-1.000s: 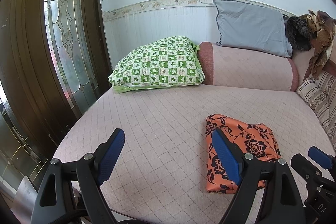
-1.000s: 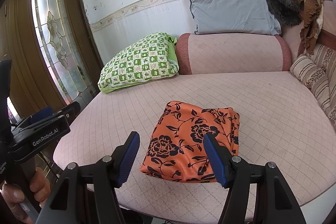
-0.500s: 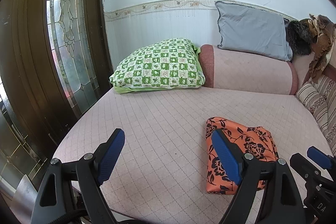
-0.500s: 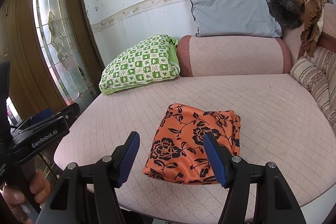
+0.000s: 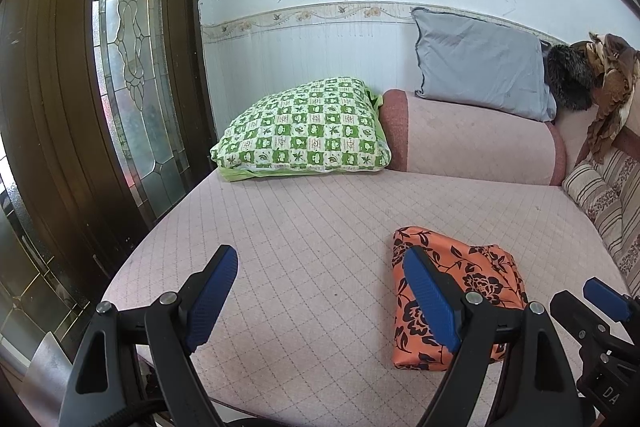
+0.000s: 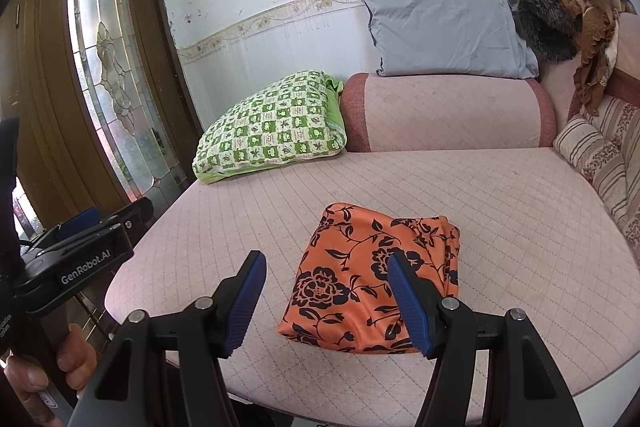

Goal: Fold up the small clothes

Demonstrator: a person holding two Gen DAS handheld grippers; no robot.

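Observation:
An orange garment with black flowers [image 6: 372,279] lies folded into a compact rectangle on the pink quilted sofa seat [image 6: 500,211], near its front edge. It also shows in the left wrist view [image 5: 464,291], at the right. My right gripper [image 6: 326,275] is open and empty, raised above the near edge of the garment and clear of it. My left gripper [image 5: 320,279] is open and empty, over bare seat [image 5: 300,227] to the left of the garment. The right gripper shows at the right edge of the left wrist view [image 5: 604,297].
A green checked pillow [image 6: 268,129] lies at the back left of the seat. A grey pillow [image 6: 444,31] rests on the pink backrest [image 6: 444,115]. Brown and dark clothes [image 6: 576,19] and a striped cushion [image 6: 600,155] are at the right. A wooden door with glass [image 5: 132,67] stands left.
Both grippers have drawn back and up from the folded garment, which looks a little lower and farther. Both stay open. The garment has not moved.

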